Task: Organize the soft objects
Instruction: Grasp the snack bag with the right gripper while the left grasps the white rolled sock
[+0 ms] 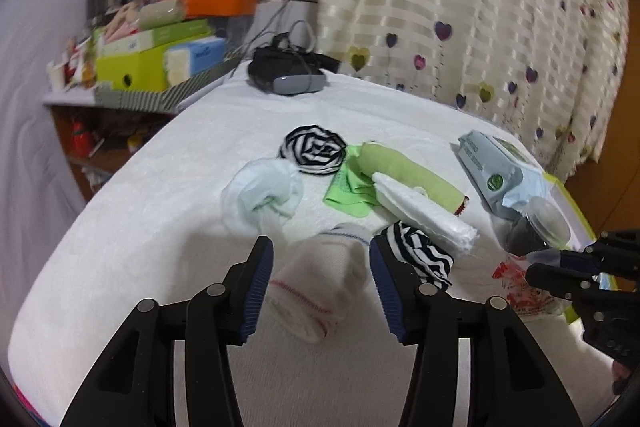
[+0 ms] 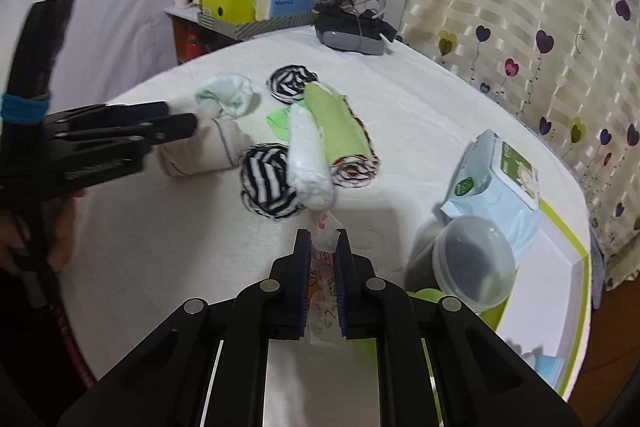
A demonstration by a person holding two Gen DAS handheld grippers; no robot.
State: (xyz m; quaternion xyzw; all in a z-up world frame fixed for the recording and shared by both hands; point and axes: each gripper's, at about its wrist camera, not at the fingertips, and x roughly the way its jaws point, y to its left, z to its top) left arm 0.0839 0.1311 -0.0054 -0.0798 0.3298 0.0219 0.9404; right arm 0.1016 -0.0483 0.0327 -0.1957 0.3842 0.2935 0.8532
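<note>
We hold left gripper [image 1: 320,283] level, jaws apart, astride white sock roll [image 1: 316,291] | right gripper [image 2: 323,267] beside it, clamped on plastic packet [image 2: 322,259]

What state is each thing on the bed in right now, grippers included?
Left gripper: jaws open, either side of the white sock.
White sock: rolled, lying free.
Right gripper: jaws shut on the plastic packet.
Green towel: rolled.
Wipes pack: flap closed.
Plastic tub: lid on.
</note>
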